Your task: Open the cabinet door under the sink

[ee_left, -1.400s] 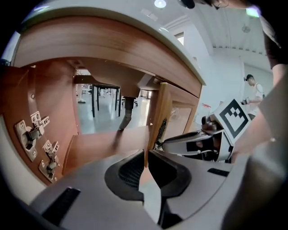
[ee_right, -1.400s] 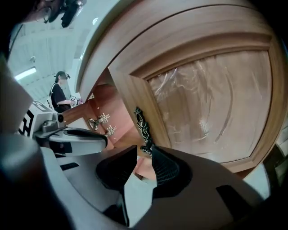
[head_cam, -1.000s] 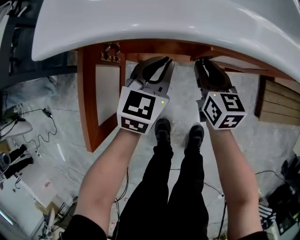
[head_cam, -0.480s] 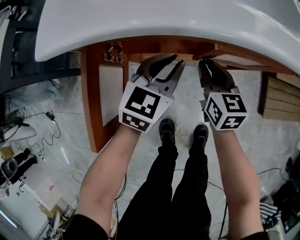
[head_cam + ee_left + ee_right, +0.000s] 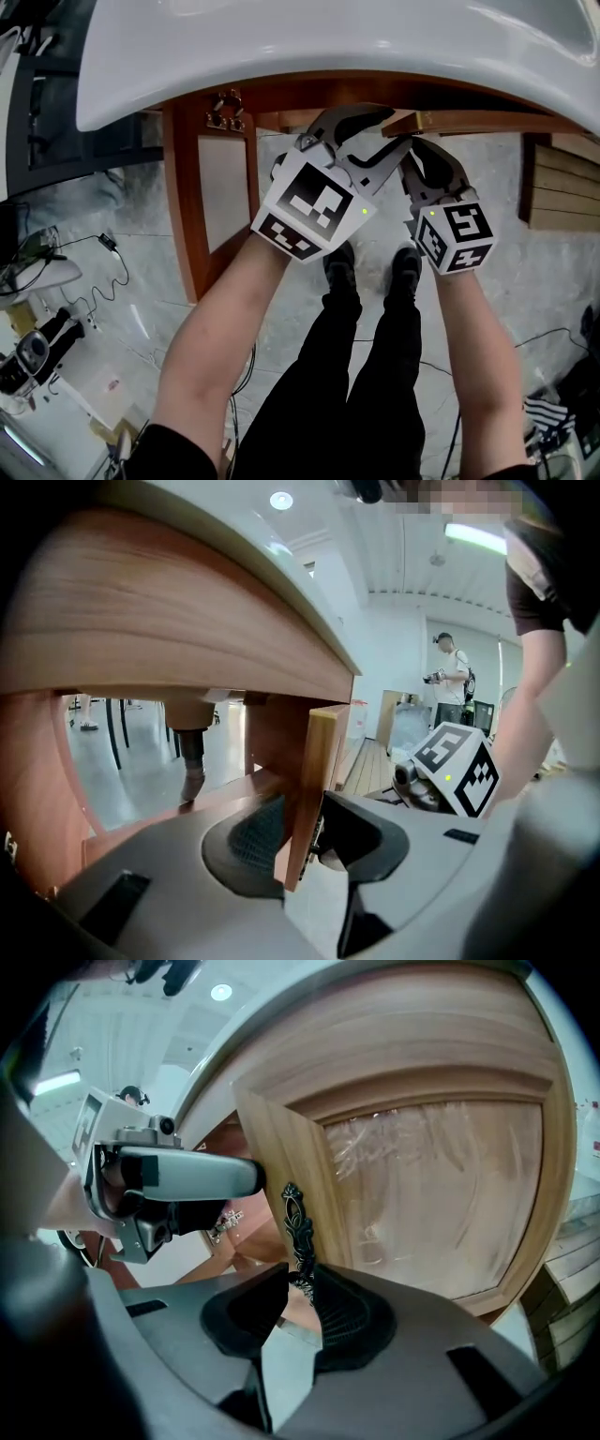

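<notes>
Currently the white sink [image 5: 281, 56] spans the top of the head view, with the wooden cabinet [image 5: 319, 92] directly beneath it. The cabinet's left door [image 5: 211, 187] stands swung out at centre left. The right door [image 5: 431, 1194] is the one in hand and is partly open. Its free edge runs across the upper right of the head view, just under the sink rim.

The right tongs [image 5: 298, 1283] are closed on the dark ornate handle [image 5: 296, 1222] near that edge. The left tongs [image 5: 302, 832] straddle the door's free edge and are opening, with the pads off the wood.

Recommended procedure:
1. Draw the left tongs clear of the edge, so the door cannot bind against them.
2. Pull with the right tongs along the door's arc, not straight back.
3. Keep the grip square. The handle looks thin and is likely to twist or slip under a skewed pull.
4. Keep both tongs below the sink rim.
</notes>
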